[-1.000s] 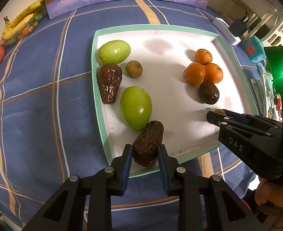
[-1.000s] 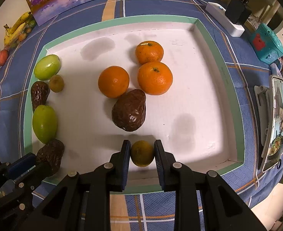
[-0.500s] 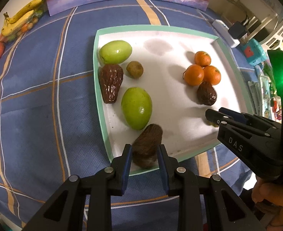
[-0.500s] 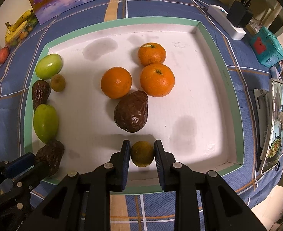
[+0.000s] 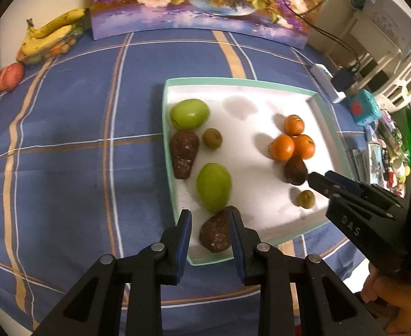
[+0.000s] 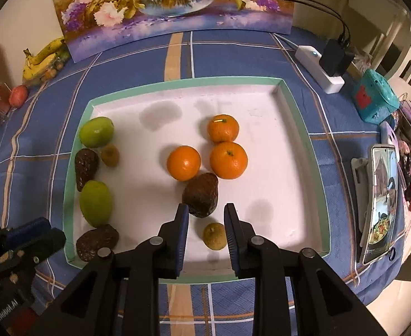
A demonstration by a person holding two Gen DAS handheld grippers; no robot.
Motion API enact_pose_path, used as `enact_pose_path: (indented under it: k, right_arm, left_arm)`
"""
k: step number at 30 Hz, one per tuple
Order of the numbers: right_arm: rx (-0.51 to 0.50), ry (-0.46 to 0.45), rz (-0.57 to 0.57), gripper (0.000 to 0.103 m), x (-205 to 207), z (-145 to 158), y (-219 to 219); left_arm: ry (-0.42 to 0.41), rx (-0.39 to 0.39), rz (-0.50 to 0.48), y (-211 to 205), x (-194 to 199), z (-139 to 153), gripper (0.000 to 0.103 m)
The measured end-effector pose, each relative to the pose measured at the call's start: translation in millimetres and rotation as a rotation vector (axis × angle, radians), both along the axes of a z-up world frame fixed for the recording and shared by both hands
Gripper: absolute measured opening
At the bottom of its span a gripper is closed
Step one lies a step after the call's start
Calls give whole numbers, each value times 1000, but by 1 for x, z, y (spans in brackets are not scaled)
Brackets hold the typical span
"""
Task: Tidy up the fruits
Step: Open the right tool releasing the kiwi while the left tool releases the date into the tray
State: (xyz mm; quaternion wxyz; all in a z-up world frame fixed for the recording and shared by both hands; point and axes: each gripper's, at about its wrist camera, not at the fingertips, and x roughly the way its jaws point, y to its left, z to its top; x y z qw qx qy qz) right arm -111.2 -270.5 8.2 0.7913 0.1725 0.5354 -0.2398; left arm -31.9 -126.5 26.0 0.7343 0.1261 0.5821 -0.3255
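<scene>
A white tray with a green rim (image 5: 168, 151) (image 6: 303, 117) holds the fruit. My left gripper (image 5: 209, 218) is open, its fingers astride a dark brown avocado (image 5: 218, 231) (image 6: 96, 241) lying in the tray's near left corner. My right gripper (image 6: 205, 214) is open above a small brownish-green fruit (image 6: 214, 235) (image 5: 306, 198) that rests on the tray. Another avocado (image 6: 201, 194) lies next to three oranges (image 6: 227, 159). Two green fruits (image 6: 95, 203) (image 6: 96, 131), an avocado (image 6: 85, 168) and a small brown fruit (image 6: 110, 154) line the left side.
A flower painting (image 6: 174, 8) leans at the back. Bananas (image 5: 51, 32) and a red fruit (image 5: 9, 75) sit at the far left. A power strip with plugs (image 6: 321, 68), a teal box (image 6: 374, 96) and a phone on a stand (image 6: 378, 198) crowd the right edge.
Both grippers opened and let go of their fruit: the left released the avocado, the right the small fruit. Both pulled back and up, so more of the table shows.
</scene>
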Motion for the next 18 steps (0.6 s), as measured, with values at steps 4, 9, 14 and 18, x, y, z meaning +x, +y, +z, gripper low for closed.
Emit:
enact_pose_path:
  k: [4, 9, 14, 18]
  right_arm:
    - [1, 5, 5, 27, 1, -2, -3]
    - [3, 4, 7, 27, -1, -1, -3]
    - [4, -11, 12, 69, 2, -2, -1]
    - [1, -17, 21, 72, 4, -3, 1]
  left_arm:
    - [1, 5, 15, 3, 4, -1, 30]
    - [-17, 27, 44, 5, 7, -3, 43]
    - [-82, 99, 123, 14, 16, -8, 87]
    - [-59, 110, 183, 24, 25, -16, 99]
